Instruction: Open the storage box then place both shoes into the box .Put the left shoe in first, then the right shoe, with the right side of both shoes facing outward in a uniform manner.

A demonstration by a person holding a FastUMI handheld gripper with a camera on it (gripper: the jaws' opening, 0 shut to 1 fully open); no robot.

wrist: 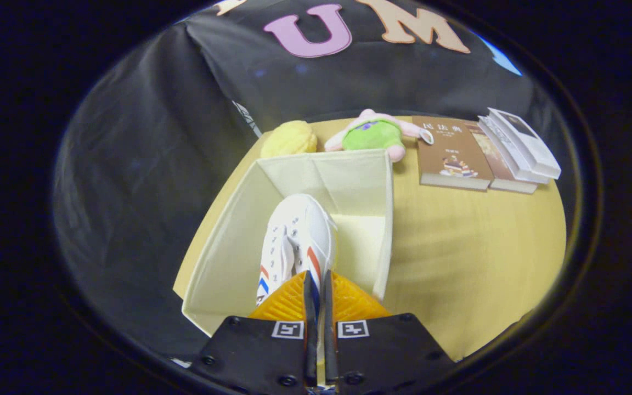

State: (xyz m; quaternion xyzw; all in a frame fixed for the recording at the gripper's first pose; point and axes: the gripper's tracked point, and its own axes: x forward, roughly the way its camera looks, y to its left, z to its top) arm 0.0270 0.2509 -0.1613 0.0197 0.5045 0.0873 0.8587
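The open storage box (pixel 223 258) sits at the table's (pixel 458 258) left edge, mouth up to receive footwear. Over it hangs a white shoe (pixel 297 241), toe pointing ahead; the gripper (pixel 316 296) fingers pinch its heel collar, likely to lower it in. Books (pixel 453 153) lie well clear, right

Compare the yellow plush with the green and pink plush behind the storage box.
The yellow plush is a plain rounded lump of one colour; the green and pink plush has limbs sticking out and two colours. The yellow one sits nearer the box's left corner. Both rest on the table beyond the box.
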